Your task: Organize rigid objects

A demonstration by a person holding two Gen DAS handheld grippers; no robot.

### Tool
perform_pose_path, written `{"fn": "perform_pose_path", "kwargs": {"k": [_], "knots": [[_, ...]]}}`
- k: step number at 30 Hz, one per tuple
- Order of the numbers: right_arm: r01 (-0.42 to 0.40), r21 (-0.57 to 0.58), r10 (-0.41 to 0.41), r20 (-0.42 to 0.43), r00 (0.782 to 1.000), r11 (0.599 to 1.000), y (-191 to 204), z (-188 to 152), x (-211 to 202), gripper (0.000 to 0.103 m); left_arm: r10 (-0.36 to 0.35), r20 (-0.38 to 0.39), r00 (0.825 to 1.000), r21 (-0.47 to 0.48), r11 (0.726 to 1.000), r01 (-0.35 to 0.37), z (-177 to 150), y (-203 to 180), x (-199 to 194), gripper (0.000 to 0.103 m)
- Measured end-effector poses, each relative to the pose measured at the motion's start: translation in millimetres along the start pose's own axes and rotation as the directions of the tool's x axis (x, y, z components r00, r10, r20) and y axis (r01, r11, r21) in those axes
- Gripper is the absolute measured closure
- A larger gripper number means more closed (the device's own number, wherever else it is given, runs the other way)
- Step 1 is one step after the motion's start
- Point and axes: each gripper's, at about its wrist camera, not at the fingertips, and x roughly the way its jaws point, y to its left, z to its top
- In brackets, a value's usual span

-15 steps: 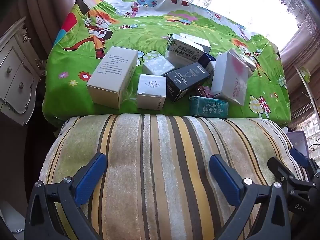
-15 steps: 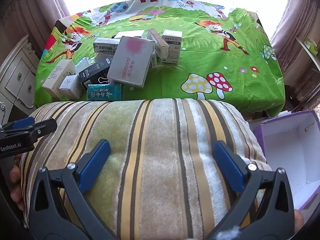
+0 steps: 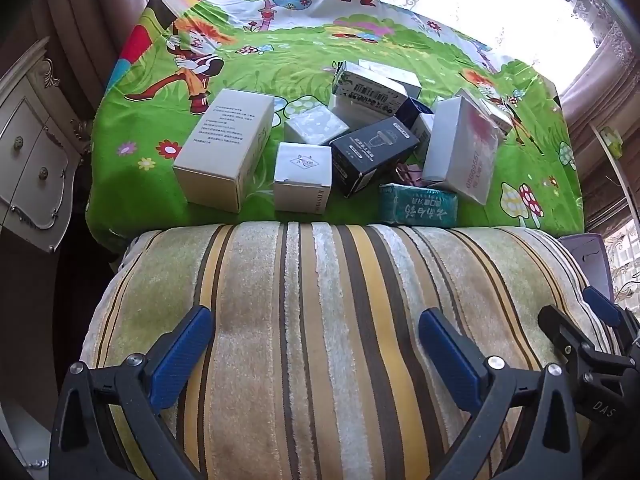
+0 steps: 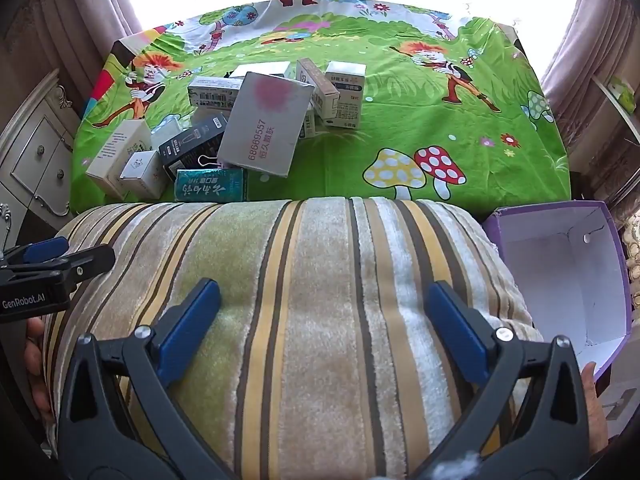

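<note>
Nothing moved; grey box (image 4: 266, 124) reads "68669557", left hand-held gripper (image 4: 60, 258) "GenRobot.AI".

Purple box (image 3: 586, 256) mostly behind cushion (image 3: 340, 340)

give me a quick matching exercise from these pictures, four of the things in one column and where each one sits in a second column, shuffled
Things:
1. tall white cardboard box with printed text
2. teal soft packet with white script
3. black cardboard box with a shaver picture
4. open purple cardboard box with white inside

Places:
A. off the table, right of the striped cushion
B. far left of the pile
C. table's front edge, beside the cushion
D. mid-pile, tilted

Pairs: 1-B, 2-C, 3-D, 4-A
</note>
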Motion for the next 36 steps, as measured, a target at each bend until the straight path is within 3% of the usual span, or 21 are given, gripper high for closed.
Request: {"fn": "perform_pose_path", "kwargs": {"k": [7,14,27,33,36], "knots": [[-0.003,0.002,0.003,0.000,1.000,1.000,0.6,-0.2,0.4,0.000,0.003,0.068,0.998,-0.007,1.000,-0.002,-6.6,-0.2,-6.0,0.000],[-0.002,0.004,0.002,0.006,1.000,1.000,-0.3,-0.6,-0.4,0.000,-0.042,0.121,0.992,-0.026,0.999,0.046,-7.9,6.8,-13.7,0.000],[-0.012,0.019,0.011,0.048,0.999,1.000,-2.1,-4.5,-0.1,0.000,-0.082,0.227,0.970,0.002,0.996,0.084,-12.2,1.5,-31.2,0.005],[0.010,-0.005,-0.010,0.025,1.000,1.000,1.6,1.0,5.3,0.000,-0.106,0.257,0.961,0.006,0.994,0.108,-8.2,6.1,-40.9,0.005],[0.002,-0.003,-0.002,0.012,1.000,1.000,0.6,3.7,7.1,0.000,-0.082,0.286,0.955,-0.005,0.996,0.087,-2.1,15.9,-48.5,0.005]]}}
